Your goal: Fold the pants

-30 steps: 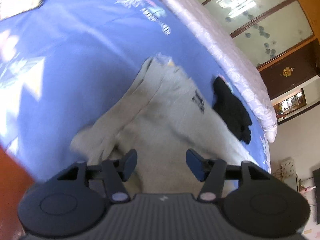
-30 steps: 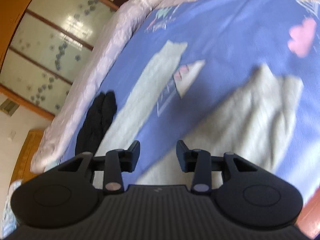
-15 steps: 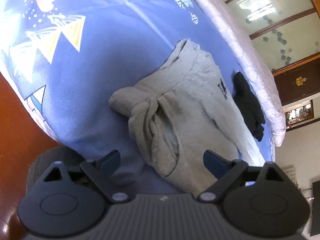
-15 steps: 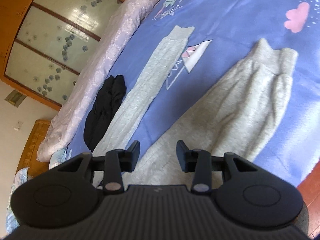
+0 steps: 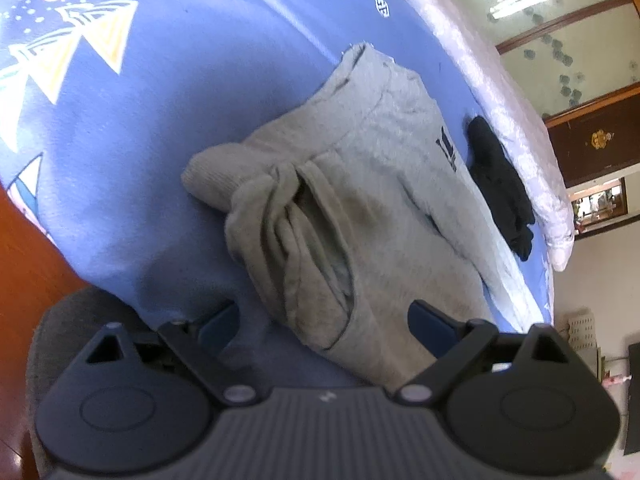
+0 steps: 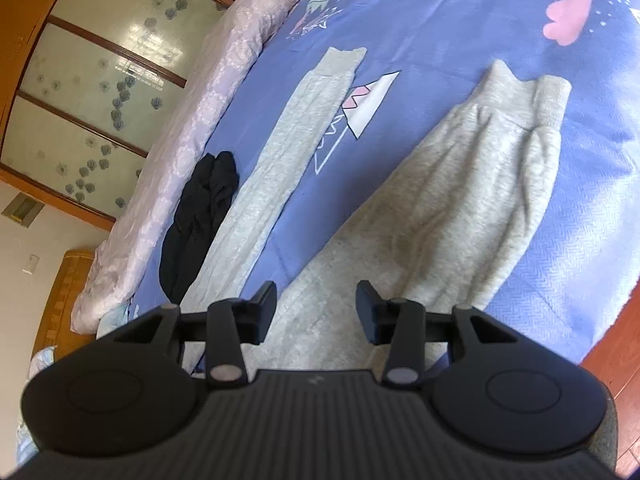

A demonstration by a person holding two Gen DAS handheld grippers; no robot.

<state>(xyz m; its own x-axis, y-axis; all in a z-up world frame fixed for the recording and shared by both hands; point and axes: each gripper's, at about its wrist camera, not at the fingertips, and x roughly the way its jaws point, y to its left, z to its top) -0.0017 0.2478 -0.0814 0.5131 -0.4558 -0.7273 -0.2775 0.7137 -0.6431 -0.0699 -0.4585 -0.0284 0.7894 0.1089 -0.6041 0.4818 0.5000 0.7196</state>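
Note:
Grey sweatpants [image 5: 360,200] lie spread on a blue patterned bedsheet [image 5: 160,80]. In the left wrist view the bunched waistband end is nearest, with a dark logo farther up. My left gripper [image 5: 324,324] is open and empty, held just above the near edge of the pants. In the right wrist view the pants [image 6: 460,200] show two legs apart, cuffs far away. My right gripper [image 6: 316,312] is open and empty above the crotch area.
A black garment [image 6: 200,216] lies beside the far leg, near a rolled pale pink quilt [image 6: 224,64] along the bed's far side; it also shows in the left wrist view [image 5: 500,184]. Wooden floor [image 5: 24,280] lies below the bed edge. A wardrobe with glass doors [image 6: 100,80] stands behind.
My left gripper has opened wider and pulled back from the pants toward the bed edge. My right gripper has drawn back slightly; both legs now show in full.

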